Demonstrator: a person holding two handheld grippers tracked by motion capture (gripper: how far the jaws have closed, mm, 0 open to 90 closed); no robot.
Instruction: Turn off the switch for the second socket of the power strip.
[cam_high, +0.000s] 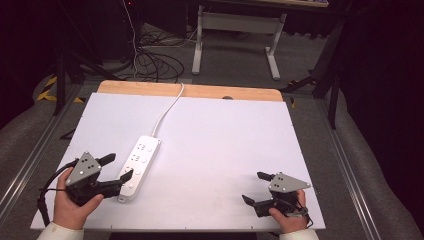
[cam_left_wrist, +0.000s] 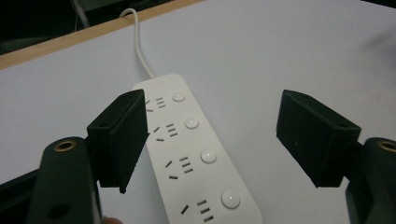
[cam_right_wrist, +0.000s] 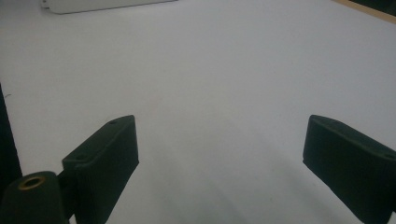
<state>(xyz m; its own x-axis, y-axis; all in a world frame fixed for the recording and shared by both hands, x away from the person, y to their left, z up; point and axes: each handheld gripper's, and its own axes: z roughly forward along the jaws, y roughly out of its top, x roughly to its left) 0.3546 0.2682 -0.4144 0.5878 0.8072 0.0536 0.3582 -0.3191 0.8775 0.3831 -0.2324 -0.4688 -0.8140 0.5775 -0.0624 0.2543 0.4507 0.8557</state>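
Observation:
A white power strip (cam_high: 138, 161) with several sockets and round buttons lies on the white table top (cam_high: 220, 135), its white cord (cam_high: 167, 109) running to the far edge. My left gripper (cam_high: 119, 167) is open at the strip's near end, one jaw just over the strip's near part. In the left gripper view the power strip (cam_left_wrist: 196, 154) lies between and beyond the jaws of the left gripper (cam_left_wrist: 212, 140), nearer the left jaw. My right gripper (cam_high: 256, 187) stands open at the table's front right, nothing between its jaws. In the right gripper view the right gripper (cam_right_wrist: 224, 158) faces bare table, the power strip (cam_right_wrist: 102, 4) at the top edge.
A wooden strip (cam_high: 190, 90) runs along the table's far edge. Beyond it are a white desk frame (cam_high: 235, 35) and loose cables (cam_high: 155, 62) on the grey floor. Metal rails (cam_high: 350, 165) flank the table on both sides.

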